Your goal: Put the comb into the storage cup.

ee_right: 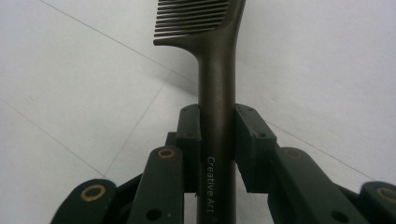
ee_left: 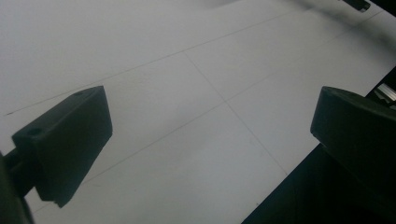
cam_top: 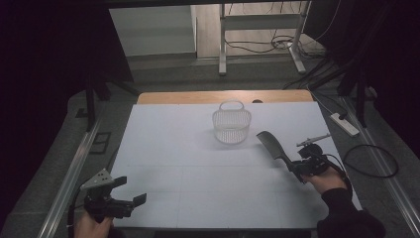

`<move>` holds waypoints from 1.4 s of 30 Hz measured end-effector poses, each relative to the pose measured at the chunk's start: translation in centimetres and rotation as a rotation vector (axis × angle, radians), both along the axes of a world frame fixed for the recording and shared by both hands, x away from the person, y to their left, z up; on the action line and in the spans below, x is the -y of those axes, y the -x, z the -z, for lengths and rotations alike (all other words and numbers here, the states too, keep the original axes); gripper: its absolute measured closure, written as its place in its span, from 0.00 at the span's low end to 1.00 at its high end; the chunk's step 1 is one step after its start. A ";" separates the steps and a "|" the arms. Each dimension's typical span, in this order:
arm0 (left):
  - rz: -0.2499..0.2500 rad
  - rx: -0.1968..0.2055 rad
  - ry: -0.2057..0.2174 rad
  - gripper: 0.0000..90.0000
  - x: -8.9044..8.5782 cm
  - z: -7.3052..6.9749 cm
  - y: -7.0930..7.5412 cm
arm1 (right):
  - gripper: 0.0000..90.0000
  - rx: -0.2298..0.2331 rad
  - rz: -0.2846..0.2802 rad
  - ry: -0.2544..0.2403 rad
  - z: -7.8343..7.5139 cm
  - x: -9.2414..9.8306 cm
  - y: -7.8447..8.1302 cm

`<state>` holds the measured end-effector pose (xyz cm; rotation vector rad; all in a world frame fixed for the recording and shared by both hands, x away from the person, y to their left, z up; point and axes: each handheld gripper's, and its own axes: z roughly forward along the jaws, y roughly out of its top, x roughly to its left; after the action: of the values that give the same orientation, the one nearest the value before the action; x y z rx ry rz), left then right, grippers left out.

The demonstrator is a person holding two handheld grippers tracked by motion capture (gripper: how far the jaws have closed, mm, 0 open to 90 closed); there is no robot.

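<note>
High view: right gripper (cam_top: 298, 168) pinching comb (cam_top: 271, 144) by its handle, held above the table (cam_top: 173, 148) just right of and nearer than the basket (cam_top: 231, 126); right gripper view: jaws pressed on the handle (ee_right: 217, 140), teeth pointing away; pickup judged done, drop into basket likely left; left gripper (cam_top: 130, 191) spread wide, holding nothing, at the near left corner; basket upright near the far edge, apart from comb; bare sheet between comb and basket, ample room for moving; near edge close to both hands.
</note>
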<state>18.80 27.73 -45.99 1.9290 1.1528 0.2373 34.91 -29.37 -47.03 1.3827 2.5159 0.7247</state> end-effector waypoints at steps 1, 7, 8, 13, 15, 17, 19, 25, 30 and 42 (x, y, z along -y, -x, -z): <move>0.000 0.000 0.000 0.00 0.0 0.0 0.0 | 0.80 0.000 0.000 0.000 0.0 0.0 0.0; 0.001 0.008 0.014 0.00 0.0 -0.2 -0.2 | 0.80 0.030 0.000 -0.017 -0.4 -0.1 0.5; 0.002 0.011 0.014 0.00 0.1 -0.2 -0.3 | 0.80 0.042 -0.002 -0.023 -0.6 -0.1 0.7; 0.005 0.008 0.015 0.00 0.5 -0.3 -0.7 | 0.80 0.063 -0.004 -0.038 -0.9 0.0 0.9; 0.007 0.005 0.010 0.00 0.7 -0.4 -1.0 | 0.80 0.075 -0.008 -0.048 -1.1 0.1 1.2; 0.007 0.006 0.009 0.00 0.8 -0.4 -1.1 | 0.80 0.084 -0.012 -0.052 -1.3 0.1 1.3; 0.011 -0.001 0.011 0.00 0.9 -0.5 -1.3 | 0.80 0.091 -0.015 -0.053 -1.3 0.2 1.4; 0.026 -0.018 0.015 0.00 1.3 -0.7 -1.9 | 0.80 0.117 -0.020 -0.065 -1.8 0.2 2.0; 0.043 -0.010 0.009 0.00 1.8 -1.3 -2.5 | 0.80 0.154 -0.030 -0.080 -2.4 0.4 2.8; 0.071 -0.010 0.004 0.00 3.6 -2.5 -4.5 | 0.80 0.209 -0.050 -0.103 -3.2 0.6 4.4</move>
<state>23.30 24.08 -43.51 1.9663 1.0883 0.1869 30.52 -29.95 -43.82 1.2078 2.3870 0.9677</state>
